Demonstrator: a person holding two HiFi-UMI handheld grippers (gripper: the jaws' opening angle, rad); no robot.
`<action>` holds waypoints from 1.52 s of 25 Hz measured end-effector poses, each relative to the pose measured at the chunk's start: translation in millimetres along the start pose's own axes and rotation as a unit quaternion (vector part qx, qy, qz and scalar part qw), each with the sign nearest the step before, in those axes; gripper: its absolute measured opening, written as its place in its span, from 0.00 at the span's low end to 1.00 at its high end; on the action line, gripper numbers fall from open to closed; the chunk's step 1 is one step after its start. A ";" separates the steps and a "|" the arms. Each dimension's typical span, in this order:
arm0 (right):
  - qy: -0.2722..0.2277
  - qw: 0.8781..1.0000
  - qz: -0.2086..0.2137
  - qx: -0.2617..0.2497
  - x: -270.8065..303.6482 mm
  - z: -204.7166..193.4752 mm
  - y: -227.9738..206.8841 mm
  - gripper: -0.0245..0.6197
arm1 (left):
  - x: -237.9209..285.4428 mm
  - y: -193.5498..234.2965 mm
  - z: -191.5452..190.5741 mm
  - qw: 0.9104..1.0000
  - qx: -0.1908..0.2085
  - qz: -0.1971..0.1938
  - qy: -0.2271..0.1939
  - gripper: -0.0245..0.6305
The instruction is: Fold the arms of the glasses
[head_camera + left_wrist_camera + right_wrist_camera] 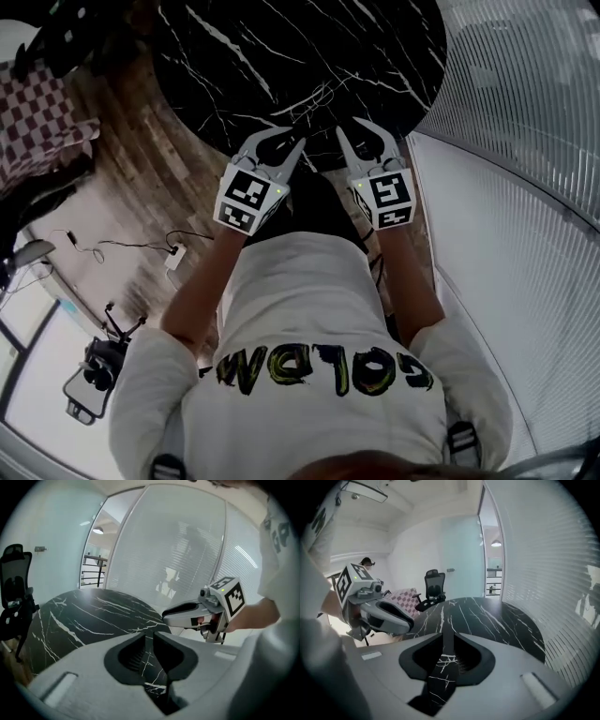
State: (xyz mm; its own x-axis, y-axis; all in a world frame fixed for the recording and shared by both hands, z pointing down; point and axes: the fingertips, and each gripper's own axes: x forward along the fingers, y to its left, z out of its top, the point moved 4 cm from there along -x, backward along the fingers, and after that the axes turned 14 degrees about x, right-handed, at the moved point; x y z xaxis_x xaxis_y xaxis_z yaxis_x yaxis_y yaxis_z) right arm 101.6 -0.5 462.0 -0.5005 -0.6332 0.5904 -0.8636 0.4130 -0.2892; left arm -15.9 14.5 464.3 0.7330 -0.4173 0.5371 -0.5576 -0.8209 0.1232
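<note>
Two claws — one marble table (one chair)

The table top looks like black marble with white veins, smooth and glossy, and it reflects light in the left gripper view. The floor is matt, worn-looking wood plank. The left gripper and right gripper are smooth matt grey plastic with black inner faces. The shirt is soft white cloth. The wall is finely ribbed and pale.

Round black marble table with white veins, standing on wood-plank floor, white plug and cable on floor.
</note>
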 end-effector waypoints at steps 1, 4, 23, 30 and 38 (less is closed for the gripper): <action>-0.010 1.000 0.006 0.002 -8.7 7.8 7.3 0.16 | -9.2 -3.8 8.8 1.000 0.000 0.005 -0.008 0.12; -0.031 0.999 0.020 0.007 -30.6 22.8 26.9 0.16 | -32.9 -16.1 32.3 0.999 0.002 0.016 -0.030 0.12; -0.132 0.985 0.112 0.006 -125.2 96.1 133.9 0.17 | -139.9 -53.2 115.0 0.981 -0.005 0.100 -0.163 0.10; -0.168 0.979 0.116 0.003 -144.9 106.2 149.3 0.15 | -156.5 -61.4 119.5 0.978 -0.003 0.097 -0.186 0.09; -0.175 0.978 0.114 -0.005 -152.2 103.8 151.6 0.13 | -158.9 -64.9 126.7 0.973 -0.001 0.095 -0.209 0.08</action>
State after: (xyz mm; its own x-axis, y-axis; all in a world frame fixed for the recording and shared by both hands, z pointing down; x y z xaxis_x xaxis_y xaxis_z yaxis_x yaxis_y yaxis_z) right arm 40.5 90.5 250.1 -0.6712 -0.7089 0.2165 -0.7278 0.5749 -0.3740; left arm -46.8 84.7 265.3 0.7109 -0.6839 0.1639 -0.6989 -0.7131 0.0559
